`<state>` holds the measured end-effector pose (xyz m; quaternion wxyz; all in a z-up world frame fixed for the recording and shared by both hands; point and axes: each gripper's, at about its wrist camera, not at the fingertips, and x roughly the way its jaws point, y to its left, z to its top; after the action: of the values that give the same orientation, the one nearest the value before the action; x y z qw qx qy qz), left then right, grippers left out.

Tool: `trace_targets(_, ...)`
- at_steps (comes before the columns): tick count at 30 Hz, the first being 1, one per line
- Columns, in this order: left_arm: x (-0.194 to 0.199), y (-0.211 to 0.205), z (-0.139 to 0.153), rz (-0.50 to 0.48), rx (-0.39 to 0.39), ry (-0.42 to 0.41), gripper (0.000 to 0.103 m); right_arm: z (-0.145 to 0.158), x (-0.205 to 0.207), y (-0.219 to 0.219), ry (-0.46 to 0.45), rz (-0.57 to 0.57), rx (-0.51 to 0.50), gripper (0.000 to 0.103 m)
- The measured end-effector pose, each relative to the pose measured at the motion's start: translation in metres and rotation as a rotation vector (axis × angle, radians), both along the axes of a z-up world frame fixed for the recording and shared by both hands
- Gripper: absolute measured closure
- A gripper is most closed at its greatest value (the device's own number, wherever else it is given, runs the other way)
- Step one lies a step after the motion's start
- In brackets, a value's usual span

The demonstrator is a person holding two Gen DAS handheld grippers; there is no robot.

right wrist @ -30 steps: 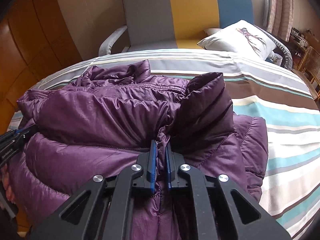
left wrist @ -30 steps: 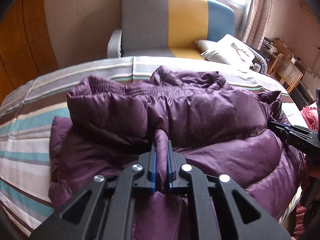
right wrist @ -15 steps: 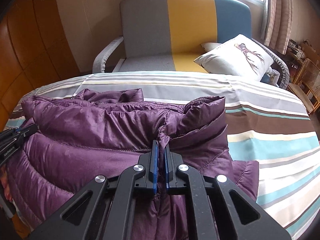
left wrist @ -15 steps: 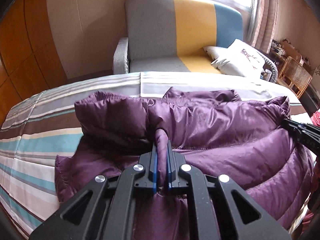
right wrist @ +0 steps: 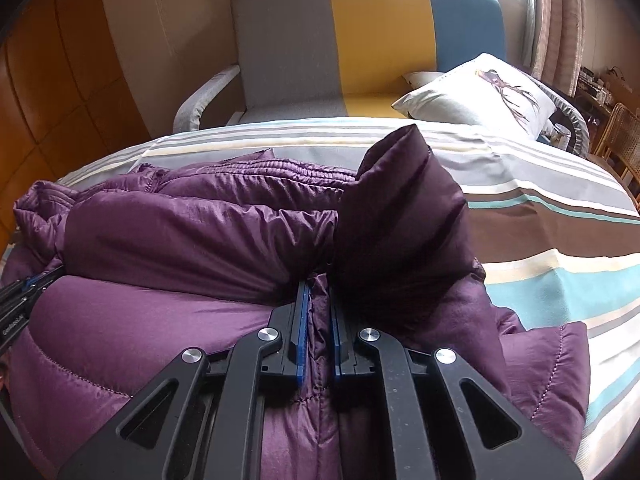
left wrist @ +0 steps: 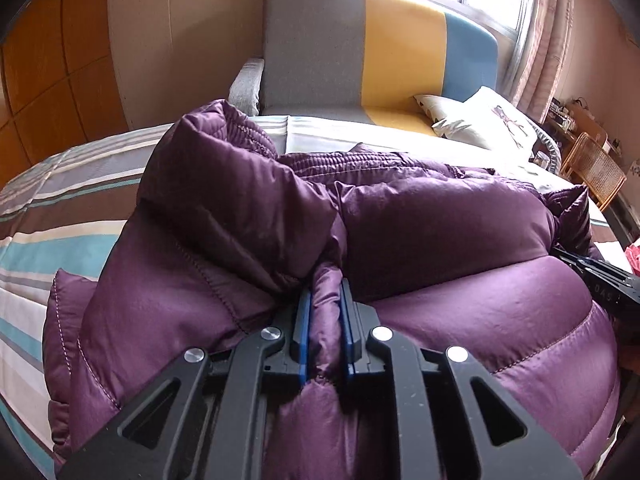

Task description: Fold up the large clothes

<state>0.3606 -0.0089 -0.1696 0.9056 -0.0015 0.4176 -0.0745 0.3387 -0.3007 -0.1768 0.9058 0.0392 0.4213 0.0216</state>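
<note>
A puffy purple down jacket [left wrist: 440,232] lies doubled over on the striped bed [left wrist: 48,208]. My left gripper [left wrist: 324,292] holds a fold of its left edge between the blue pads. Its jaws are opening, and the fabric still fills the gap. My right gripper [right wrist: 318,284] is shut on a fold at the jacket's [right wrist: 180,232] right edge, beside an upright dark sleeve or collar flap [right wrist: 404,208]. Each gripper shows at the edge of the other's view: the right gripper [left wrist: 600,276] and the left gripper [right wrist: 24,292].
Striped bedding [right wrist: 540,208] spreads beyond the jacket on both sides. Behind the bed stands a grey, yellow and blue sofa [left wrist: 360,48] with a white pillow [right wrist: 480,96]. A wicker chair [left wrist: 596,168] is at the far right and wooden panelling [left wrist: 48,80] on the left.
Both grippers have carried the jacket's gripped edge forward and down over the rest of the jacket. The gap between the left pads has widened slightly.
</note>
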Motion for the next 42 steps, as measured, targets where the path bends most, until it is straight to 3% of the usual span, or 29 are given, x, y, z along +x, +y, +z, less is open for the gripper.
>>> trace_targets(4, -0.004, -0.005, 0.003, 0.004, 0.030, -0.013, 0.088, 0.000, -0.002, 0.002, -0.002, -0.001, -0.015, 0.095)
trace_targets(5, -0.006, -0.007, 0.006, 0.010, 0.047, -0.017, 0.083, 0.002, -0.002, 0.001, -0.003, -0.001, -0.017, 0.095)
trace_targets(7, -0.010, -0.009, 0.013, 0.032, 0.070, -0.022, 0.066, 0.004, -0.003, 0.004, -0.002, -0.001, -0.035, 0.092)
trace_targets(9, -0.017, -0.009, 0.024, 0.056, 0.052, -0.035, 0.036, 0.007, -0.005, 0.007, -0.001, 0.001, -0.069, 0.092)
trace_targets(10, -0.019, -0.009, 0.029, 0.062, 0.042, -0.037, 0.033, 0.010, -0.008, 0.010, 0.002, -0.001, -0.086, 0.092)
trace_targets(12, -0.022, -0.010, 0.038, 0.065, 0.030, -0.041, 0.033, 0.017, -0.014, 0.010, -0.008, -0.010, -0.094, 0.091)
trace_targets(14, -0.022, -0.014, 0.048, 0.076, 0.047, -0.057, 0.031, 0.026, -0.020, 0.008, -0.025, -0.030, -0.055, 0.076)
trace_targets(15, -0.021, -0.015, 0.051, 0.083, 0.056, -0.065, 0.028, 0.031, -0.023, 0.007, -0.040, -0.037, -0.026, 0.060)
trace_targets(16, -0.017, -0.017, 0.055, 0.088, 0.072, -0.074, 0.026, 0.035, -0.023, 0.007, -0.051, -0.039, -0.015, 0.053)
trace_targets(20, 0.003, -0.022, 0.055, 0.098, 0.159, -0.078, 0.026, 0.043, -0.009, 0.020, -0.072, -0.007, -0.067, 0.053)
trace_targets(24, 0.029, -0.014, 0.035, 0.128, 0.247, -0.027, 0.026, 0.029, 0.014, 0.021, -0.019, -0.018, -0.078, 0.053)
trace_targets(30, 0.038, 0.006, 0.010, 0.146, 0.137, -0.003, 0.020, 0.006, 0.029, 0.010, 0.016, -0.037, -0.007, 0.053)
trace_targets(34, 0.045, 0.008, 0.000, 0.145, 0.125, 0.019, 0.018, -0.002, 0.031, 0.014, 0.003, -0.041, -0.029, 0.053)
trace_targets(38, 0.041, 0.009, 0.002, 0.137, 0.109, 0.024, 0.017, -0.002, 0.030, 0.016, -0.002, -0.039, -0.050, 0.053)
trace_targets(42, 0.012, 0.017, 0.018, 0.134, 0.069, 0.001, 0.008, 0.008, 0.023, 0.011, 0.014, -0.026, -0.027, 0.044)
